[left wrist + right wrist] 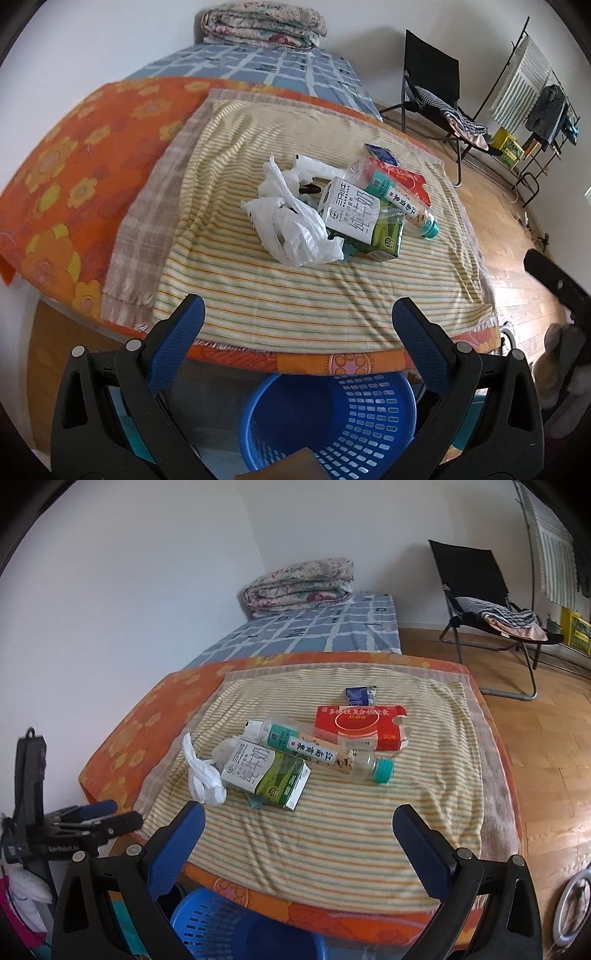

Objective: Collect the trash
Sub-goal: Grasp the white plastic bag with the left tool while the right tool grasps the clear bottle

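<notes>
A pile of trash lies on the striped towel [280,295] on the bed: a crumpled white plastic bag [295,225], a white and green milk carton [354,214], a clear bottle with a teal cap [399,199], a red box [410,181] and a small blue wrapper [382,153]. The same carton [266,775], bottle [325,753], red box [362,723], bag [205,779] and wrapper [360,695] show in the right wrist view. My left gripper [297,317] is open and empty, short of the pile. My right gripper [299,823] is open and empty, short of the pile. A blue plastic basket [373,417] stands on the floor below the bed's near edge.
The blue basket also shows in the right wrist view [221,923]. A folded quilt [264,24] lies at the bed's far end. A black folding chair [480,605] and a clothes rack [532,85] stand on the wooden floor to the right. The wall runs along the bed's left side.
</notes>
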Demonstrator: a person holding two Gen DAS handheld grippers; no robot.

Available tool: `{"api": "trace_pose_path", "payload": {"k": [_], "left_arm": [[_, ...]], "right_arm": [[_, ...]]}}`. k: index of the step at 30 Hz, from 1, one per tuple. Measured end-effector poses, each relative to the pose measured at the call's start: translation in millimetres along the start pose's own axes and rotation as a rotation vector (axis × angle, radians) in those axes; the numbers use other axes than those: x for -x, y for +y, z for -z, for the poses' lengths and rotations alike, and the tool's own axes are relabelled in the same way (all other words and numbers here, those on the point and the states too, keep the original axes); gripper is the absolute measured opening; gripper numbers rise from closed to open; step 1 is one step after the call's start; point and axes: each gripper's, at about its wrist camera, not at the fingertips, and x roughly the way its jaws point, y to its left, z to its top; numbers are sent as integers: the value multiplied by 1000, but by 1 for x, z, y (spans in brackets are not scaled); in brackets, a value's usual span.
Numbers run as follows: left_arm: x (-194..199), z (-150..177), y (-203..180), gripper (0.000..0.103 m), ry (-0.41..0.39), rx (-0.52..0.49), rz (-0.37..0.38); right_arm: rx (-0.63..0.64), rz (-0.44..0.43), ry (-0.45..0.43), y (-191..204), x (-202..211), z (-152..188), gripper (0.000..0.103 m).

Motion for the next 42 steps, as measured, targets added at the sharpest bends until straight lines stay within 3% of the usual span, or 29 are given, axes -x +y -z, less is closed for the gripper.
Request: {"api": "trace_pose_path", "payload": {"k": [7, 9, 16, 27, 37, 42], "left_arm": [[-15, -22, -5, 95, 9, 4, 19], [-21, -28, -3, 87, 22, 30, 37], [-46, -40, 11, 81, 88, 108, 45], [-99, -57, 27, 80, 170, 230, 17], [-127, -58, 29, 80, 227, 244, 18], [-128, -59, 23, 71, 227, 226, 31]], "right_arm": [[58, -13, 29, -14, -21, -28, 102], [105, -18, 46, -15, -31, -35, 101], [338, 91, 170, -28, -85, -31, 88], [441, 46, 244, -29, -145, -38, 86], [479, 43, 277, -38, -180, -37, 86], [472, 47, 296, -40, -198, -33, 83]]}}
